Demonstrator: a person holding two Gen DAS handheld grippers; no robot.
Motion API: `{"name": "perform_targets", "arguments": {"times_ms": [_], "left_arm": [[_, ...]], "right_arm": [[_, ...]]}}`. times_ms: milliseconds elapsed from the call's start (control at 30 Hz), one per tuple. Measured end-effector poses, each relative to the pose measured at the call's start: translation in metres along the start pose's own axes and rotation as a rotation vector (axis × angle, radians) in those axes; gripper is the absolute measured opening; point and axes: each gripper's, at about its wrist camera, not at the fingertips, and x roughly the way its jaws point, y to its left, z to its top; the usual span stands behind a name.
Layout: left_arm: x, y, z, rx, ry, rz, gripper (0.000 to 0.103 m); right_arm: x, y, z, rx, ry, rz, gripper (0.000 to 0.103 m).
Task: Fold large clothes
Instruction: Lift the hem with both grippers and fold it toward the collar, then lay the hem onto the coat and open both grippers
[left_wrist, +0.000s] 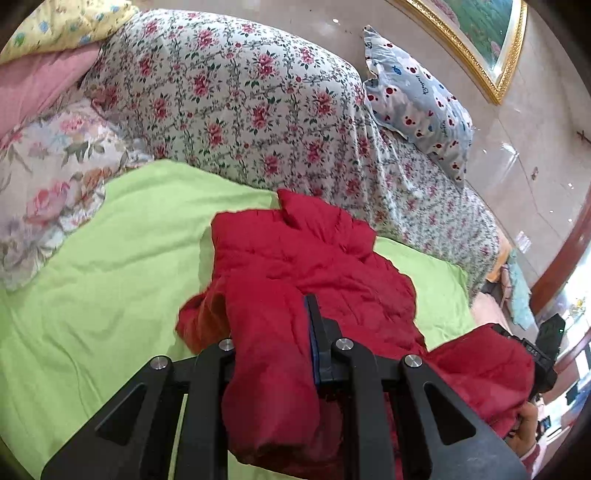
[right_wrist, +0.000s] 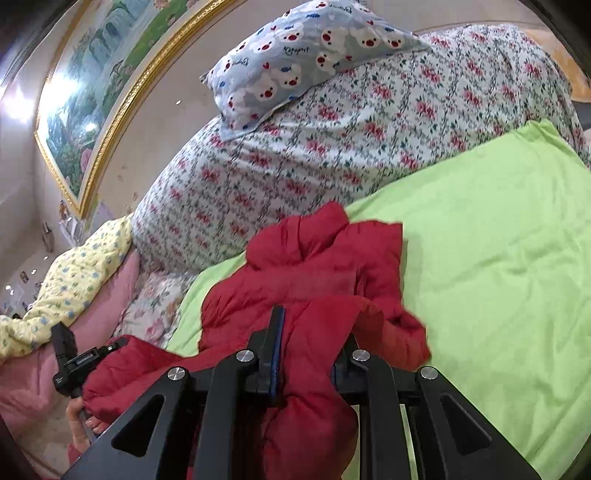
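A red padded jacket (left_wrist: 310, 258) lies crumpled on a lime green sheet (left_wrist: 110, 258). My left gripper (left_wrist: 269, 325) is shut on a thick fold of the red jacket, which bulges between its fingers and hides the left finger. In the right wrist view the jacket (right_wrist: 325, 258) lies on the same green sheet (right_wrist: 498, 277). My right gripper (right_wrist: 314, 332) is shut on another fold of the jacket, which covers the right finger. Each gripper shows in the other's view, at the lower right (left_wrist: 539, 354) and the lower left (right_wrist: 74, 362).
A big floral quilt (left_wrist: 240, 103) is heaped behind the sheet, with a blue bear-print pillow (left_wrist: 417, 99) on it. A rose-print pillow (left_wrist: 48, 177), pink bedding (left_wrist: 40, 85) and a yellow quilt (right_wrist: 70, 288) lie at one side. A gold-framed picture (right_wrist: 96, 92) hangs on the wall.
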Motion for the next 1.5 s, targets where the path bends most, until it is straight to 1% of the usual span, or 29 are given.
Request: {"name": "perform_targets", "arguments": {"times_ms": [200, 500, 667, 867, 1033, 1167, 1500], "left_arm": [[0.023, 0.005, 0.015, -0.021, -0.022, 0.032, 0.017], [0.067, 0.008, 0.036, -0.027, -0.031, 0.095, 0.017], [0.098, 0.019, 0.048, -0.048, -0.021, 0.141, 0.017], [0.144, 0.025, 0.06, -0.042, 0.013, 0.193, 0.017], [0.179, 0.031, 0.062, -0.04, 0.044, 0.221, 0.017], [0.201, 0.038, 0.06, -0.038, 0.058, 0.232, 0.02], [0.254, 0.045, 0.056, -0.033, 0.094, 0.28, 0.021]], "right_arm": [[0.022, -0.004, 0.017, 0.005, -0.039, -0.033, 0.018], [0.069, -0.012, 0.04, 0.011, -0.052, -0.102, 0.018], [0.1, -0.023, 0.051, 0.025, -0.05, -0.161, 0.017], [0.138, -0.036, 0.059, 0.033, -0.034, -0.225, 0.018], [0.165, -0.048, 0.059, 0.043, -0.025, -0.265, 0.018], [0.184, -0.052, 0.058, 0.024, -0.015, -0.295, 0.018], [0.237, -0.074, 0.053, 0.001, 0.028, -0.367, 0.019]]}}
